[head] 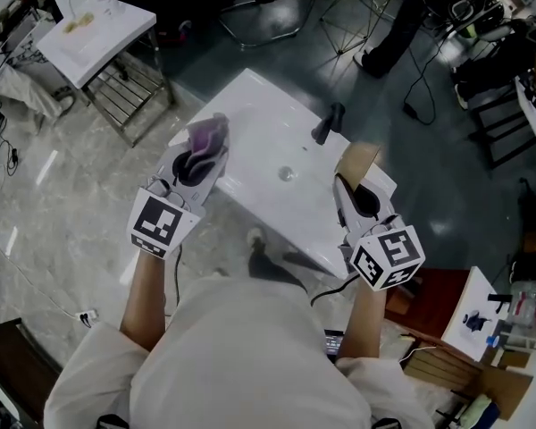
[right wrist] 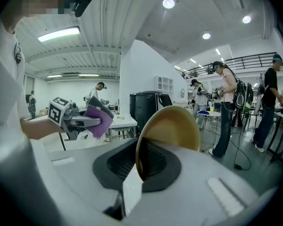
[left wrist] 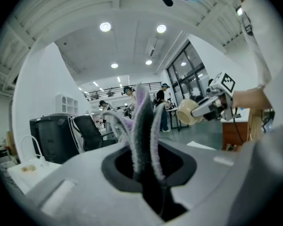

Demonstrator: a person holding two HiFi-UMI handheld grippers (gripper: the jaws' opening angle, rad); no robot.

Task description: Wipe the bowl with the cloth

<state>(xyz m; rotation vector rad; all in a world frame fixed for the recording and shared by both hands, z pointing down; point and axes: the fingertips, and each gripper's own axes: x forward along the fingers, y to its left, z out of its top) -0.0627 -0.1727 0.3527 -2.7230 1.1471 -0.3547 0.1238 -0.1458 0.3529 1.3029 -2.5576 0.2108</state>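
My left gripper (head: 199, 155) is shut on a folded purple cloth (head: 207, 134), held up above the left edge of the white table (head: 259, 141). In the left gripper view the cloth (left wrist: 142, 126) stands upright out of the closed jaws. My right gripper (head: 353, 181) is shut on the rim of a tan bowl (head: 357, 159), raised over the table's right side. The right gripper view has the bowl (right wrist: 172, 128) tilted on edge between the jaws, and my left gripper (right wrist: 82, 121) with the cloth (right wrist: 100, 121) off to the left. The two grippers are apart, facing each other.
A dark faucet-like fixture (head: 329, 123) stands on the table's far side, with a small round drain (head: 287, 174) mid-table. A white sink unit on a metal rack (head: 94, 34) is at the back left. Chairs, cables and several people fill the room beyond.
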